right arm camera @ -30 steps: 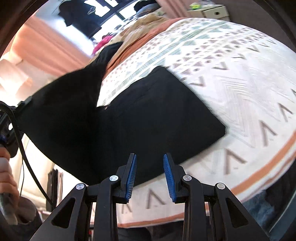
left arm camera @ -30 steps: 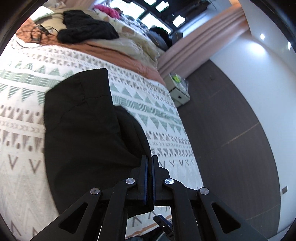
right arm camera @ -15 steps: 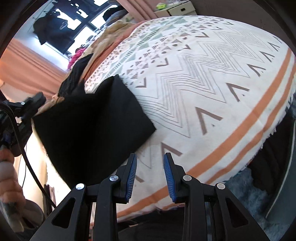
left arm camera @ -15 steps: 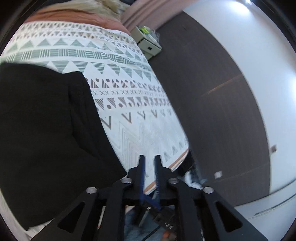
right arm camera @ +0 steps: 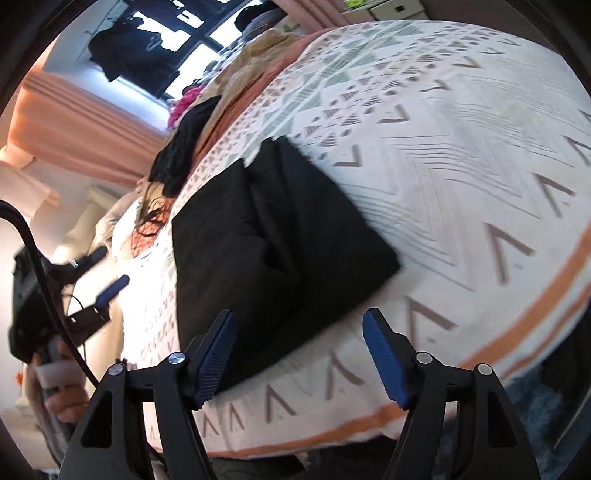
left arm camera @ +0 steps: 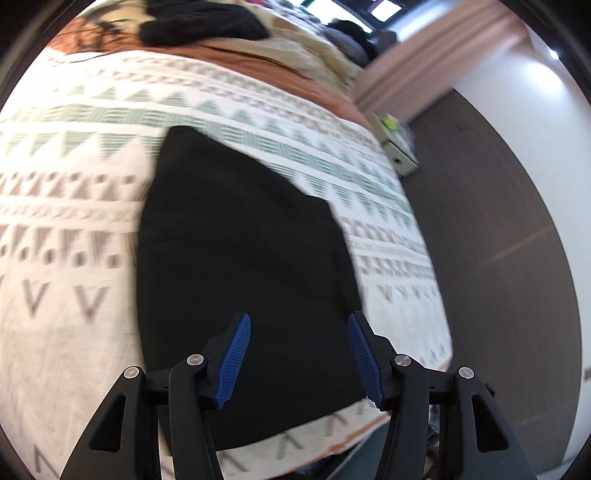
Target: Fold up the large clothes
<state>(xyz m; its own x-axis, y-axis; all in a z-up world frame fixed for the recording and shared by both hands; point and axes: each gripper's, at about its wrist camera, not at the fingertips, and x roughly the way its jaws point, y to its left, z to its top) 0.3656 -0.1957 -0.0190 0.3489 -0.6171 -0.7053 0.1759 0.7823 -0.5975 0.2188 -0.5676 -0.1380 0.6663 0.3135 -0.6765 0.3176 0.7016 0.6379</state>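
Lying folded, black garment [left arm camera: 243, 254] sits under opening, empty left hand-held gripper [left arm camera: 299, 354].

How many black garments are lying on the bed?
2. A folded black garment lies flat on the patterned bedspread near the foot; a crumpled black garment sits further up by the orange and beige bedding. More may be hidden in that pile.

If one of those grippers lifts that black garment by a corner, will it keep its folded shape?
Probably not. The black garment lies in soft overlapping layers with a loose flap, so it looks floppy and would likely unfold and hang. It seems fairly light, as the bedspread hardly dents beneath it. It will not roll.
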